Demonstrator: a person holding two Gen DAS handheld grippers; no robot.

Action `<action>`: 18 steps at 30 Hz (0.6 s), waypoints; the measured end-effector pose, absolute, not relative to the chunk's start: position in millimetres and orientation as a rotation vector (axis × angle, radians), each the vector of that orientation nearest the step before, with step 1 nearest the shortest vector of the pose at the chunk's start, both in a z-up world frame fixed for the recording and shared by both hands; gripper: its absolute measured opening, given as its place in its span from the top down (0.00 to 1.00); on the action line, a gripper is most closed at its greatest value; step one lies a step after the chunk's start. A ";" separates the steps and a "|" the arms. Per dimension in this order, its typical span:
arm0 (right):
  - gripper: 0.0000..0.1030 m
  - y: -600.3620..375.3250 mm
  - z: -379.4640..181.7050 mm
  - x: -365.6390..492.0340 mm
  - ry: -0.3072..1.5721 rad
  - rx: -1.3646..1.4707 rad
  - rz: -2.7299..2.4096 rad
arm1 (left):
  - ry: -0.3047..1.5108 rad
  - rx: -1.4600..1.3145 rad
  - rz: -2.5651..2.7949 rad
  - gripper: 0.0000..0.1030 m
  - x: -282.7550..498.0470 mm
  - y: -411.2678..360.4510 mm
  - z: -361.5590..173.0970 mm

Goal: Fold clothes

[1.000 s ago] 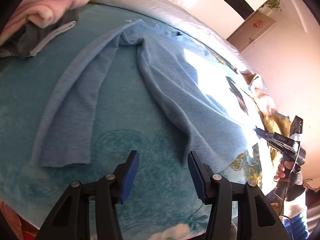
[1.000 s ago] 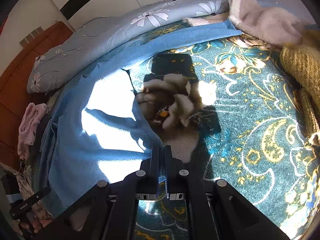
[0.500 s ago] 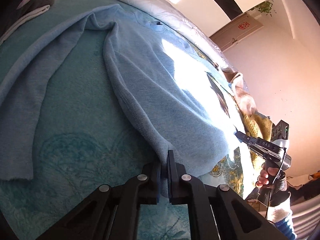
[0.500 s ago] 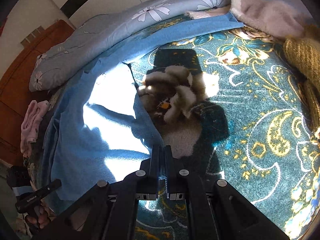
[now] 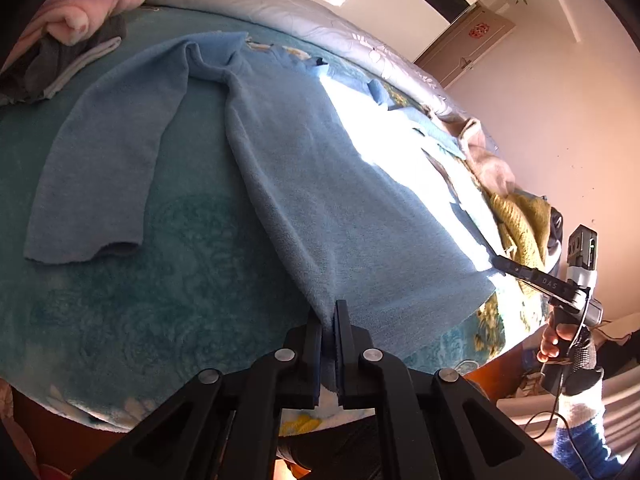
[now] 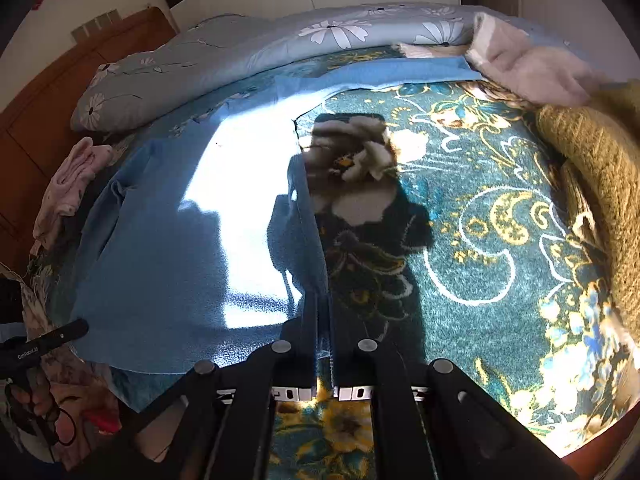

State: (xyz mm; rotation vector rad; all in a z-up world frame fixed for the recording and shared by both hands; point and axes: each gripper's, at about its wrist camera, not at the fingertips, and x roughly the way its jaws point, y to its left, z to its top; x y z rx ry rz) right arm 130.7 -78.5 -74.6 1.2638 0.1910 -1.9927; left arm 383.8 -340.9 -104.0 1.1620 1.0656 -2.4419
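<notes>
A light blue sweater [image 5: 340,200] lies spread on the teal patterned bed cover [image 5: 160,300], with one sleeve [image 5: 100,160] stretched out to its left. My left gripper [image 5: 329,320] is shut on the near left corner of the hem. In the right wrist view my right gripper [image 6: 323,312] is shut on the other hem corner, where the sweater [image 6: 160,248] meets the flowered cover [image 6: 480,260]. Each view shows the other gripper at its edge: the right gripper [image 5: 498,262] in a hand, the left gripper [image 6: 76,328] at the lower left. The hem runs taut between them.
A pink garment [image 5: 80,12] and a grey one [image 5: 60,68] lie at the far left of the bed. A mustard knit [image 6: 592,160] and a beige fluffy garment [image 6: 528,68] sit on the right side. A floral duvet [image 6: 240,56] runs along the back, with a wooden headboard [image 6: 40,120] behind it.
My left gripper went from open to shut on the hem corner. Both grippers then drew the hem back, and the sweater now lies flatter and straighter. The right gripper stayed shut.
</notes>
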 end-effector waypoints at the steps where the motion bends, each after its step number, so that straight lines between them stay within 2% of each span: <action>1: 0.96 -76.3 -80.7 128.7 0.176 1.287 -1.987 | 1.052 1.176 -2.431 0.95 380.8 -340.5 -108.2; 9: 0.95 -79.5 -96.9 131.2 0.162 1.332 -1.979 | 1.045 1.140 -2.458 0.91 396.1 -345.3 -98.3; 10: 0.95 -79.0 -96.7 131.4 0.154 1.334 -1.975 | 1.047 1.127 -2.467 0.88 398.6 -346.6 -94.4; 13: 0.94 -77.6 -92.0 132.8 0.142 1.313 -1.979 | 0.973 1.078 -2.467 0.68 404.6 -350.0 -78.0; 14: 0.91 -77.5 -89.7 133.8 0.150 1.310 -1.981 | 0.948 1.045 -2.472 0.61 410.7 -353.6 -70.3; 15: 0.80 -76.5 -85.9 135.2 0.162 1.298 -2.001 | 0.926 1.005 -2.468 0.58 413.1 -357.2 -64.0; 16: 0.71 -74.6 -80.9 136.5 0.171 1.276 -2.028 | 0.904 0.959 -2.447 0.50 423.5 -364.5 -58.4; 17: 0.54 -71.5 -75.5 137.4 0.167 1.253 -2.054 | 0.881 0.914 -2.403 0.44 435.1 -374.1 -55.4; 18: 0.53 -68.2 -70.3 137.8 0.150 1.232 -2.070 | 0.853 0.874 -2.336 0.43 445.0 -384.3 -54.5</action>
